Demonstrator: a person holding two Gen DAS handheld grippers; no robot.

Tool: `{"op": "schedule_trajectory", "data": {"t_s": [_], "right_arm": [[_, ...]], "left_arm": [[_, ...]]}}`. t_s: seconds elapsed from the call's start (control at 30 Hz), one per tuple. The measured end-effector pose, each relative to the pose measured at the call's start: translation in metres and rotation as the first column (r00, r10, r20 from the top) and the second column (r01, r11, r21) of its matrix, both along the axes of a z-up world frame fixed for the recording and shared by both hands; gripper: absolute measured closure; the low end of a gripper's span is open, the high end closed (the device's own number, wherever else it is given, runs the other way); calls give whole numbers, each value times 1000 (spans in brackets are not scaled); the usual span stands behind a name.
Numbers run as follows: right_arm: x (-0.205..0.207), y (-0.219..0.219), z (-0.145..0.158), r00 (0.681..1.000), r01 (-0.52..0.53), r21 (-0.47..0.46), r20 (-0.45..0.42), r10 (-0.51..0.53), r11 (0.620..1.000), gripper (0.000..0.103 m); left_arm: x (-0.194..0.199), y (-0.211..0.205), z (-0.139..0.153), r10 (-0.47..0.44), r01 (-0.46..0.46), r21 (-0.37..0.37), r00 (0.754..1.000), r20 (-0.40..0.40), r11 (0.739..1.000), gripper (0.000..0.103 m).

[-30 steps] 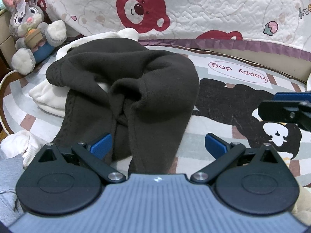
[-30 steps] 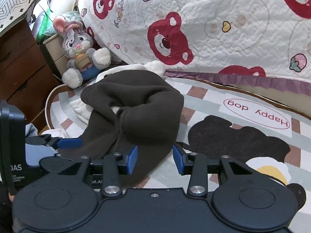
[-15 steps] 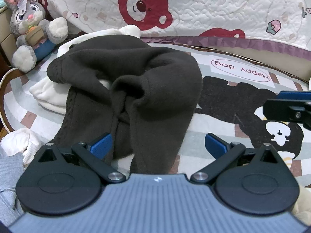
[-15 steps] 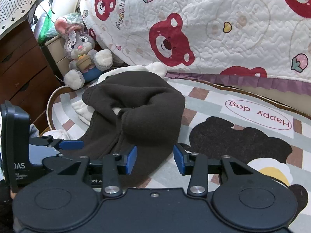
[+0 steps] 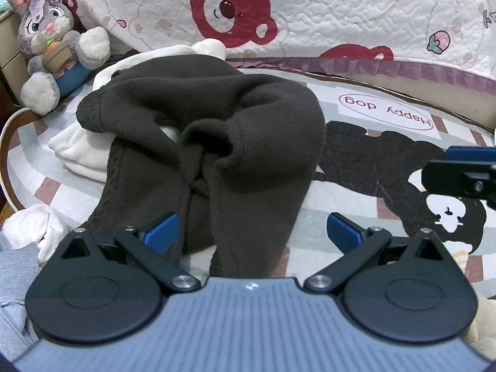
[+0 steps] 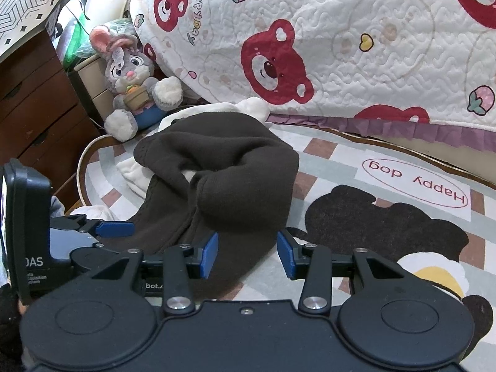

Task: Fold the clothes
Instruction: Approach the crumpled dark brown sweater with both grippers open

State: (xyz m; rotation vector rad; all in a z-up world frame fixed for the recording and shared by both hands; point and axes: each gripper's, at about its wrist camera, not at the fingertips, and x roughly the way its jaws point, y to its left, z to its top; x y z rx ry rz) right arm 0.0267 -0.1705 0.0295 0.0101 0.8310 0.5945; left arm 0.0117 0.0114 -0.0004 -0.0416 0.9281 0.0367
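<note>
A dark brown fleece garment (image 5: 217,142) lies crumpled on the rug, its far part resting on a folded cream garment (image 5: 80,152). My left gripper (image 5: 252,229) stands wide open just over the brown garment's near hem, its blue pads apart from the cloth. In the right wrist view the same brown garment (image 6: 223,186) reaches down between the fingers of my right gripper (image 6: 247,248), which is open, the pads not pressing on it. The left gripper's fingers (image 6: 114,228) show at the left of that view. A finger of the right gripper (image 5: 458,173) juts in at the left wrist view's right edge.
The rug (image 6: 415,186) bears a "Happy dog" print and a black dog figure. A quilt (image 5: 341,15) with red bears hangs along the back. A plush rabbit (image 6: 133,83) sits far left by a wooden drawer chest (image 6: 34,105). White (image 5: 34,229) and grey cloth (image 5: 12,279) lie near left.
</note>
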Motion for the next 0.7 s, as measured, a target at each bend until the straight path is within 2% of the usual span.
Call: {"op": "schedule_trajectory", "data": {"t_s": [0.23,0.3,0.53,0.7], "right_arm": [[-1,-3,-1,999,9,36,-35,-8,999,55],[2,-7,-1,998,18,76,-62,-13,997,55],[3,-10,-6,997,29,75,-72,-23,997,54],[16,-8,-17,996,1,77,-90,6,997,43]], "left_arm": [[-1,-3,-1,-13,13,-5,1000,2,1000,0],[-1,-4,-1,-18,18,-5,1000,2,1000,0],[-1,-1,-3,-8,8,-5,1000,2,1000,0],[3,8,-11,20,-19,-6,1000,8,1000,0]]}}
